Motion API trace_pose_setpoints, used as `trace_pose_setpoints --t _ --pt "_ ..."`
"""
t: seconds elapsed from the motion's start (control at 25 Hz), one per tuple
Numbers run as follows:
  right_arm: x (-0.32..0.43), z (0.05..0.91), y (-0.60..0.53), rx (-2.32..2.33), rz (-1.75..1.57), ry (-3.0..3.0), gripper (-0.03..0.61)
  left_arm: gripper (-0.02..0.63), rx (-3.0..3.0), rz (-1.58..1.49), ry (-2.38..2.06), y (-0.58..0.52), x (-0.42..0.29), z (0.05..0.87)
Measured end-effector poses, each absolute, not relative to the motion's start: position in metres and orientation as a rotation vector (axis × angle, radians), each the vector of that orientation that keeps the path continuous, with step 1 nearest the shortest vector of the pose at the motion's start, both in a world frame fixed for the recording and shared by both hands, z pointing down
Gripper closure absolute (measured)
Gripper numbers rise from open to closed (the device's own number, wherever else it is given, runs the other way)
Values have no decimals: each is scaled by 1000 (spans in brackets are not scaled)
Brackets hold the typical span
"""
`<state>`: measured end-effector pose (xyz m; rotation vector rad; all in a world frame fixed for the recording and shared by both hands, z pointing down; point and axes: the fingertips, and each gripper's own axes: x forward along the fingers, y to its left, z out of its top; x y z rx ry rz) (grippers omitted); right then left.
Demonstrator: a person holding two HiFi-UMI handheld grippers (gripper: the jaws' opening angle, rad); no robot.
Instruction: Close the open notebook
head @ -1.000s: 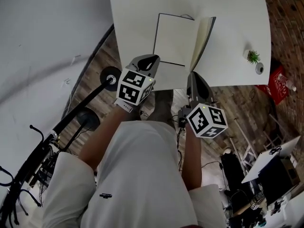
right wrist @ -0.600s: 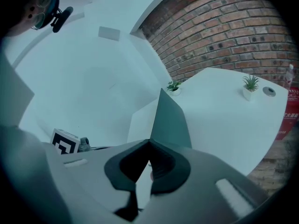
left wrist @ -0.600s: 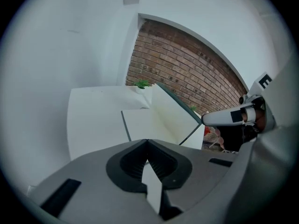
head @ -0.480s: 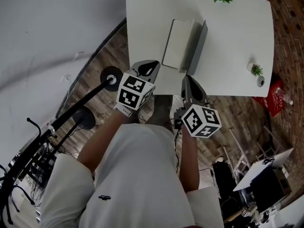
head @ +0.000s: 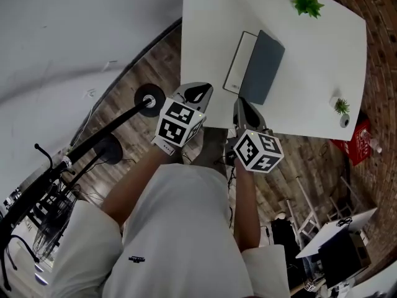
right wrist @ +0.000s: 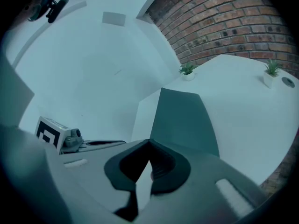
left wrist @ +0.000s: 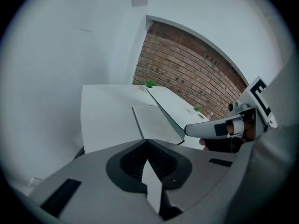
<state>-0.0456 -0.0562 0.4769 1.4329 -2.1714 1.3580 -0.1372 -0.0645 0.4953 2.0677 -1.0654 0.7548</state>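
Notebook almost shut, both grippers empty with jaws clenched.

The notebook (head: 263, 67) lies on the white surface (head: 310, 61) with its grey cover tilted over the white pages, a strip of page showing on the left. The left gripper (head: 197, 92) and right gripper (head: 240, 104) hang at the near edge, jaws pressed together on nothing. The right gripper's tip is just beside the notebook's near corner. A leafy plant (head: 307, 4) stands at the far edge.

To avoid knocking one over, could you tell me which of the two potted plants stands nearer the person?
The smaller plant in a white pot near the table's right edge; the bushier plant stands at the far edge, beyond the notebook.
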Motion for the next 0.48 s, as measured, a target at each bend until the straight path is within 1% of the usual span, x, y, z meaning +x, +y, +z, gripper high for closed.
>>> trace_pose_setpoints --t 0.48 --pt "-71 519 -59 1321 1397 -2160 568 604 2050 753 -1080 -56 -145 499"
